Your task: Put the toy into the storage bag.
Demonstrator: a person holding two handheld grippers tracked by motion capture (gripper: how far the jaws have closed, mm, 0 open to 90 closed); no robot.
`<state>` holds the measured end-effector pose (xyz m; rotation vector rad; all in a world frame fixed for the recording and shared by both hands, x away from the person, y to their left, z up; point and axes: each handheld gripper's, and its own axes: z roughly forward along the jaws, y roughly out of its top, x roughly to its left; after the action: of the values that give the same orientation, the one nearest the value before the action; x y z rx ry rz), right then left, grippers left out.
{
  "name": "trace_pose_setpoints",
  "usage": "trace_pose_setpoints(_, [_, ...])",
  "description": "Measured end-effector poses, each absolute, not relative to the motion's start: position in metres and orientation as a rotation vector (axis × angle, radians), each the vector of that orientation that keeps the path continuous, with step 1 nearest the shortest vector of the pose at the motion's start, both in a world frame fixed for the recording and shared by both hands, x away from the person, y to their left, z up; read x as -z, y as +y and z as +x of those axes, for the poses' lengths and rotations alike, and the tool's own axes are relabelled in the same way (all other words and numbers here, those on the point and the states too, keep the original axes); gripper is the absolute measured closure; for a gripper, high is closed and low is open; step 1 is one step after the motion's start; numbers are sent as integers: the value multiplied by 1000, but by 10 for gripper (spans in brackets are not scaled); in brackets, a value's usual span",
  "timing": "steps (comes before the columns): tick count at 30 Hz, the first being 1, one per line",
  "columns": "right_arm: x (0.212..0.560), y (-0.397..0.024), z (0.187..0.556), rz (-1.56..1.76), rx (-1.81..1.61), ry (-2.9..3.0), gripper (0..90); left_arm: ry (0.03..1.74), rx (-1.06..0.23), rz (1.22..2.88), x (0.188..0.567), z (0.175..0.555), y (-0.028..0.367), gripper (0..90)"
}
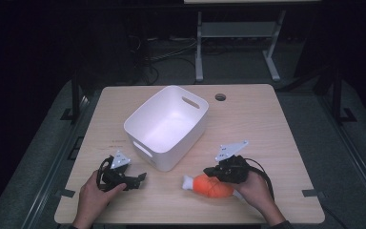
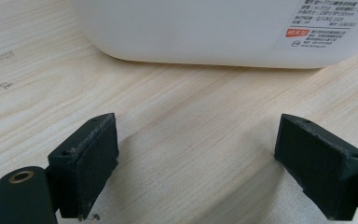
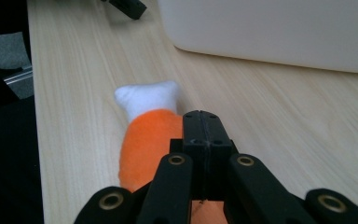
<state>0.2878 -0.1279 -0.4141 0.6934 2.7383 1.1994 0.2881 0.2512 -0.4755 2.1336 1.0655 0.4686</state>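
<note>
A: On the tabletop (image 1: 267,124), near edge, right side: the plush toy (image 1: 211,186) lay flat, orange body, white knob end pointing toward the left gripper (image 1: 140,178).

B: And the right gripper (image 1: 208,171)?

A: It sat over the toy's right end, a hand behind it. In the right gripper view its fingers (image 3: 192,135) were pressed flat together, pad to pad, with no gap. The orange body ran along their left side and passed under them; I could not tell whether any fabric was pinched.

B: Bin?

A: White bin (image 1: 145,121), standing at a slant in the middle of the tabletop, handle slots in two walls. The toy lay just beside its near corner, apart from it.

B: Left side?

A: The left gripper rested low on the tabletop, held in the other hand, close to the bin's near-left wall. In the left gripper view the fingers (image 2: 86,163) stood wide, bare wood between them, the bin's wall (image 2: 191,32) straight ahead with a printed label (image 2: 324,25) at its right.

B: Toy to left gripper?

A: Well apart.
</note>
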Motion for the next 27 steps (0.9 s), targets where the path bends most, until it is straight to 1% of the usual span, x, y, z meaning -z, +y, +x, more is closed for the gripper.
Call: trace_pose_setpoints(27, [422, -77, 281, 484, -1160, 2884, 896, 1065, -469, 2133, 476, 288, 251, 125])
